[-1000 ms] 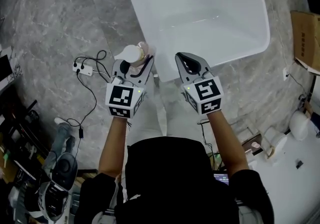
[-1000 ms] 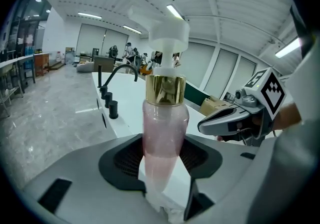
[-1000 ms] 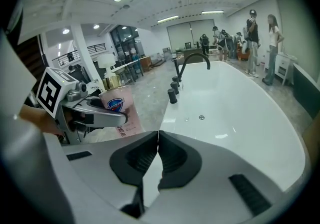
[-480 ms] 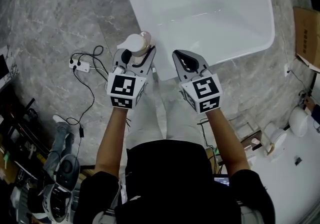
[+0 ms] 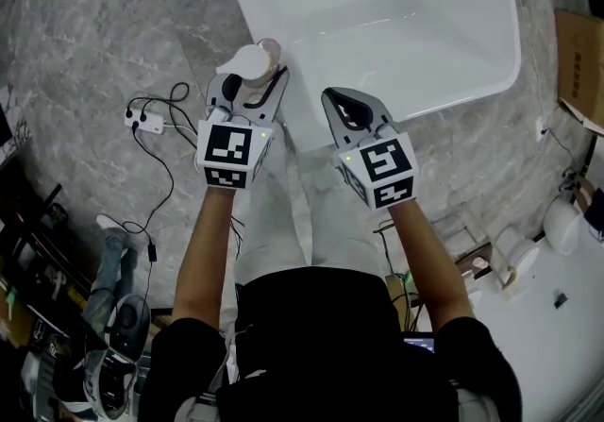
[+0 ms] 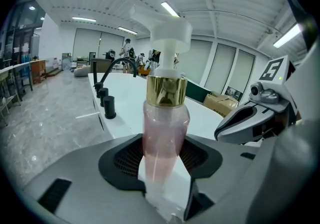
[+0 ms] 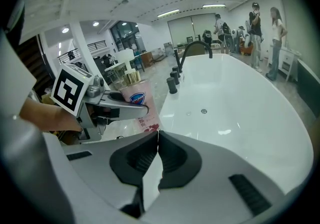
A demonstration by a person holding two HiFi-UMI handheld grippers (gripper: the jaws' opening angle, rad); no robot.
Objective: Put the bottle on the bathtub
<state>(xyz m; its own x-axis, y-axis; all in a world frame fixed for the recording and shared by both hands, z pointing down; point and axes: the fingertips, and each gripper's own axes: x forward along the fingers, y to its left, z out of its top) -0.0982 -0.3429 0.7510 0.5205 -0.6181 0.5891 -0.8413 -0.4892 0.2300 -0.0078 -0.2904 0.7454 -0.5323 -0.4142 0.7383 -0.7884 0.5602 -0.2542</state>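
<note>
One bottle (image 6: 165,128) clamped in left gripper (image 5: 253,82); right gripper (image 7: 157,134) fingers (image 7: 100,178) pressed together, empty

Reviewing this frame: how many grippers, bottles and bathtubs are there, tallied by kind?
Grippers: 2, the left gripper and the right gripper
Bottles: 1, the bottle
Bathtubs: 1, the bathtub
Total: 4

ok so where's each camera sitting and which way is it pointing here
Head view: on the person's head, steeply down onto the bathtub; both forearms, left tongs shut on the bottle, right tongs shut empty.
Left gripper view: on the left tongs, looking past the bottle toward the black taps.
Right gripper view: on the right tongs, looking along the bathtub; a hand at left.
Shared: each gripper view catches the other tongs; all show bottle and bathtub.
</note>
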